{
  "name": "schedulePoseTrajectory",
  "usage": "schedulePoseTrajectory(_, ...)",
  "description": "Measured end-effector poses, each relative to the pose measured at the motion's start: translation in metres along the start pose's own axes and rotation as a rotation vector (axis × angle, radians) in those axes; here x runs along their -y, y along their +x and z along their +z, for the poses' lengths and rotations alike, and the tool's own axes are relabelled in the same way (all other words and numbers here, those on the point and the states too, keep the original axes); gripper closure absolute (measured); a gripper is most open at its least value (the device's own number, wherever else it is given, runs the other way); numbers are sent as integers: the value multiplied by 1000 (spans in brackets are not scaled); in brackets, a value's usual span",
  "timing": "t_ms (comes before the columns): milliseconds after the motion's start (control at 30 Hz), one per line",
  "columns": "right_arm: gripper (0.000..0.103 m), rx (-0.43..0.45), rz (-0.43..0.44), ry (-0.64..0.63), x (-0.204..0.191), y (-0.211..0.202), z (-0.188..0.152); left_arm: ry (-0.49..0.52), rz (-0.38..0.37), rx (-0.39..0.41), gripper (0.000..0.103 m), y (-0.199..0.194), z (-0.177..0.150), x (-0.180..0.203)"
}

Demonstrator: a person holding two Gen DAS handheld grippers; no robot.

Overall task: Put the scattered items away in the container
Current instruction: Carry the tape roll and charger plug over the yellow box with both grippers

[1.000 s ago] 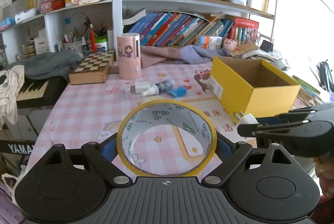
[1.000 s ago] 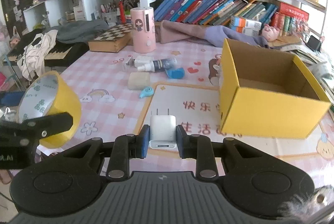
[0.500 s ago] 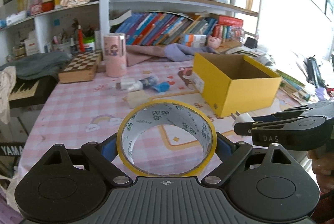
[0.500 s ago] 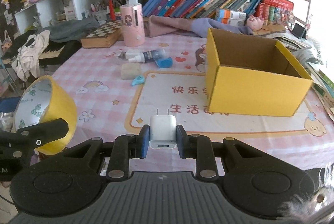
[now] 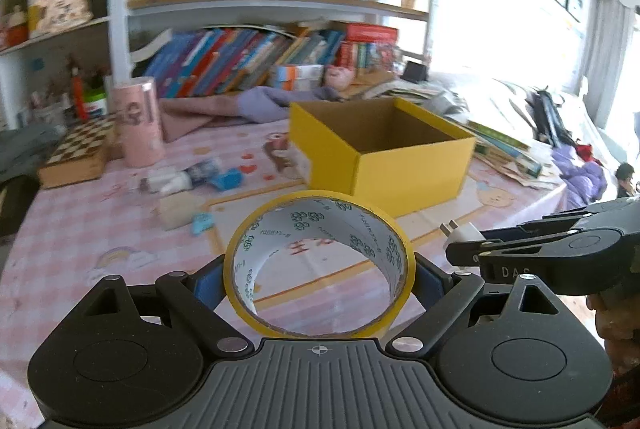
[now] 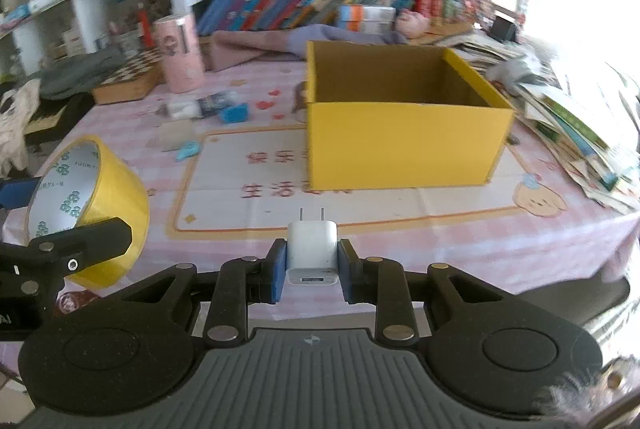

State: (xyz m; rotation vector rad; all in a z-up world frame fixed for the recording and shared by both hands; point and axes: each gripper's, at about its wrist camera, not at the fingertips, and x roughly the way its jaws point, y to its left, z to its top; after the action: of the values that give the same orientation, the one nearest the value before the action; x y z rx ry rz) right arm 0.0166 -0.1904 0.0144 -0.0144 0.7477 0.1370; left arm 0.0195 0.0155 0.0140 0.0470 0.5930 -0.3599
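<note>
left hand-held gripper [image 5: 318,279] grips tape roll [image 5: 320,229] | right hand-held gripper [image 6: 312,265] clamps white charger [image 6: 312,247] | yellow box [image 6: 400,145] ahead

Swung rightward with tape roll [image 5: 318,263] and charger [image 6: 313,249]; yellow box [image 6: 400,145] now nearer, more centred, ahead.

yellow tape roll [image 5: 318,263], white charger [image 6: 312,251] held; yellow box [image 6: 400,133] open.

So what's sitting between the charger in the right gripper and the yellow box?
Nothing. In the right wrist view, only bare printed tablecloth lies between the white charger in the right gripper and the yellow box.
</note>
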Motion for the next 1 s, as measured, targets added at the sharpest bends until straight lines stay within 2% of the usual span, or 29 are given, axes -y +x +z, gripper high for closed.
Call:
schedulePoseTrajectory(467, 78, 1, -53, 72, 31, 4, 10, 78, -76, -8, 11, 26, 17, 23)
schedulePoseTrajectory(1000, 78, -1, -78, 77, 48, 22, 22, 94, -116, -13, 11, 53, 28, 30)
